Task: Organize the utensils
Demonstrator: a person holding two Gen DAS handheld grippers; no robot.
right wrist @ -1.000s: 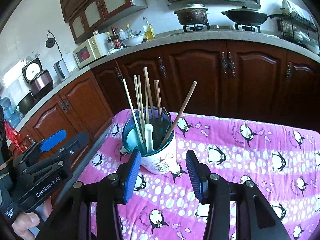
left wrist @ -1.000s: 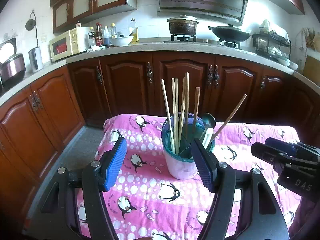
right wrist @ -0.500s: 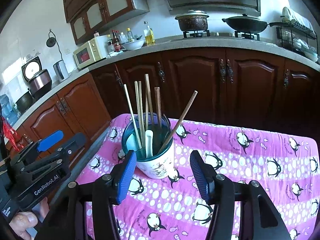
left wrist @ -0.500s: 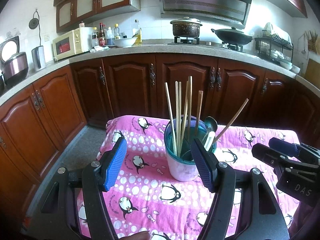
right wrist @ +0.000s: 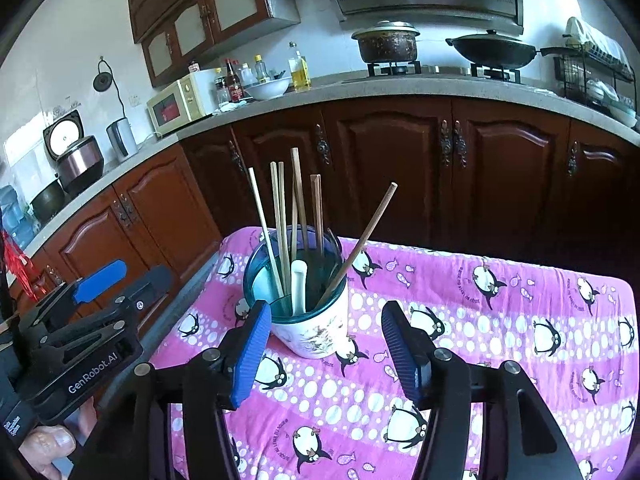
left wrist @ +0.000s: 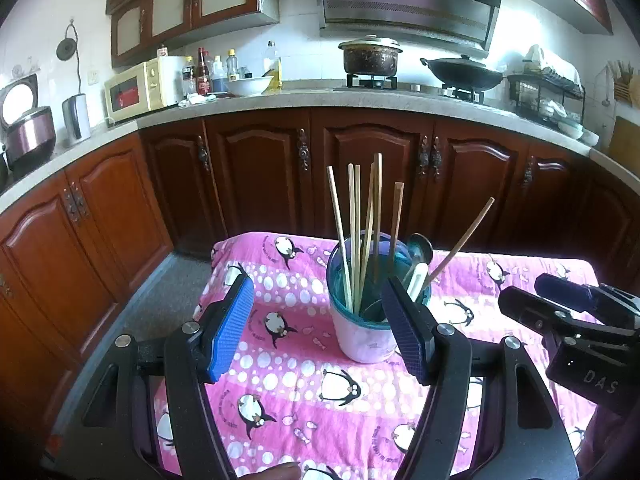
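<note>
The cup (left wrist: 363, 332) is being partly hidden by the spread left gripper (left wrist: 320, 328); the spread right gripper (right wrist: 322, 354) is being held empty; the spoon (left wrist: 420, 249) at 1 o'clock is being mostly hidden inside.

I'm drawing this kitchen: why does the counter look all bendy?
Left wrist view: the fisheye lens curves the straight countertop into an arch, and the corners go black. Right wrist view: same bend, with window glare whitening the wall; the cup in the middle stays sharp.

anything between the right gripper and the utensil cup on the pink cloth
Nothing visible. The right gripper is open and empty, with only bare penguin cloth between it and the utensil cup. The left gripper stands off to the side, outside that path. Chopsticks stick up above the rim.
</note>
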